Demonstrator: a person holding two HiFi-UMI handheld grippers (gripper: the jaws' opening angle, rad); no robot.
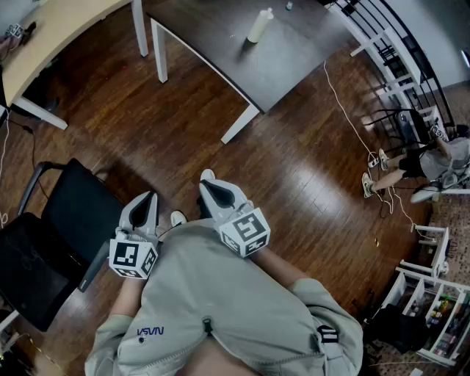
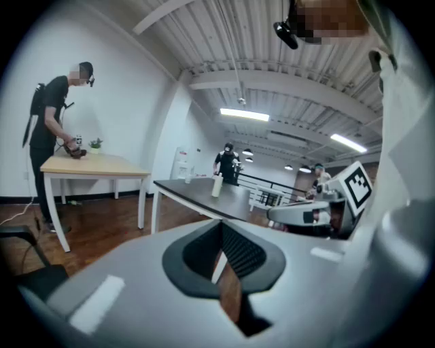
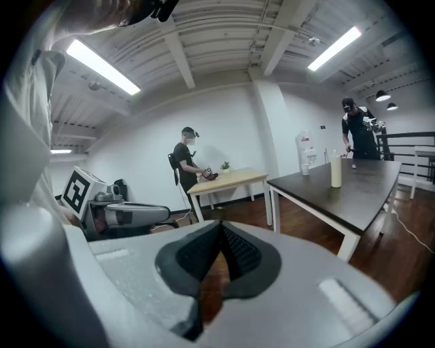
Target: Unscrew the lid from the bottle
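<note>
At the left gripper: grey fingers pressed tip to tip, nothing between them; held low in front of the person's grey shirt.
At the right gripper: fingers likewise closed together and empty; it sits just right of the left gripper, the two not touching.
Below both: dark brown wooden floor, with a white shoe showing beside the right gripper.
Near left: black chair.
Far centre: dark rectangular bench with white legs, well apart from both grippers.
Task's thing: tall cream plastic bottle stands upright on the dark bench, towards its far side, with its lid on top.
Far left: pale wooden bench; a person in black clothes stands at it.
</note>
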